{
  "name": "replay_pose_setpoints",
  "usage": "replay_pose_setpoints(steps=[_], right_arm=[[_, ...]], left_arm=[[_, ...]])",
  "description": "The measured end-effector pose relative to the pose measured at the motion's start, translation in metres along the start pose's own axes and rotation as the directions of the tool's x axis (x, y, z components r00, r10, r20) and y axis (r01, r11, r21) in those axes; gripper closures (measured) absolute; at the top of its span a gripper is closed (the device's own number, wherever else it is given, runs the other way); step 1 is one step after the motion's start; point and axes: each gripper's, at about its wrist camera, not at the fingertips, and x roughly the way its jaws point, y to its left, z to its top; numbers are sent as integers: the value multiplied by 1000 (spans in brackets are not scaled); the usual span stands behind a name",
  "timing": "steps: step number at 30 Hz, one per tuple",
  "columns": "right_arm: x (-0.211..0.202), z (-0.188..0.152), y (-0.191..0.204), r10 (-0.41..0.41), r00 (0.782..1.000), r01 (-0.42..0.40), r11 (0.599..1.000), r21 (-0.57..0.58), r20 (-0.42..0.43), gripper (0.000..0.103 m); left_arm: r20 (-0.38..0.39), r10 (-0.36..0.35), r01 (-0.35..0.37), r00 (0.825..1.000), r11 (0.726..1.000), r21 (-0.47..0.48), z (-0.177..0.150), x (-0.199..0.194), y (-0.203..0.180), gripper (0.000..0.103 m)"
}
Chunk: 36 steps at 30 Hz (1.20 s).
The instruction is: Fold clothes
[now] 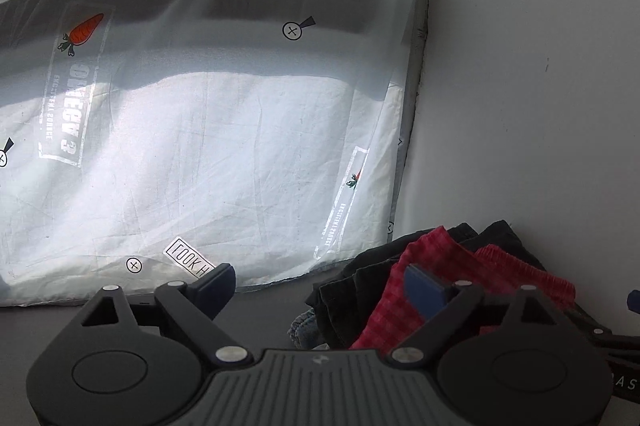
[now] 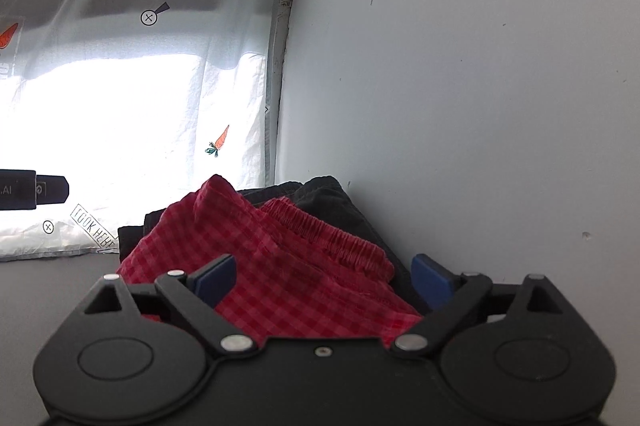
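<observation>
Right wrist shows crumpled red checked shorts [image 2: 280,266] on black garment [image 2: 332,198].

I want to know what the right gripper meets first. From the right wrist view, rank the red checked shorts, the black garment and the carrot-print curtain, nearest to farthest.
1. Red checked shorts: directly between the open fingers of the right gripper.
2. Black garment: behind and under the shorts, against the wall.
3. Carrot-print curtain: farthest, hanging behind the pile to the left.

Looks like a home room, prob. bedroom or laundry corner: thin white printed curtain w/ carrot motifs [image 1: 208,130] over a sunlit window, plain white painted wall [image 2: 460,86], crumpled red checked shorts [image 2: 280,266] on dark garments [image 2: 340,198].
</observation>
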Motion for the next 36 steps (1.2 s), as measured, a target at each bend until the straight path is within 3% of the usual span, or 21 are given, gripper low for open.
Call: replay_pose_setpoints(steps=[6,13,16,21,25,33,36], right_arm=[[-68,-3,32,142,989,-140,989,-50,45,6],[-146,-33,89,330,944,-328,938,-116,-5,6],[-180,-46,118,399,917,-398,908,-126,-22,6],[-253,-71,168,455,890,-456,883,-114,-40,6],[-307,-94,198,490,869,-494,867,-66,-70,6],[-401,-136,244,503,854,-512,858,-37,-135,6],[-429,-149,258,505,848,-518,854,-49,-159,6]], left_arm=[[33,145,-144,989,989,-32,-34,-103,40,2],[-10,295,-295,956,953,-68,-75,-204,91,0],[-14,317,-317,948,943,-105,-92,-247,124,0],[-11,354,-353,935,929,-115,-112,-317,179,0],[-37,330,-332,943,936,-116,-131,-372,222,0],[-174,331,-348,927,934,-78,-168,-462,276,0],[-212,350,-369,912,928,-59,-183,-486,286,0]])
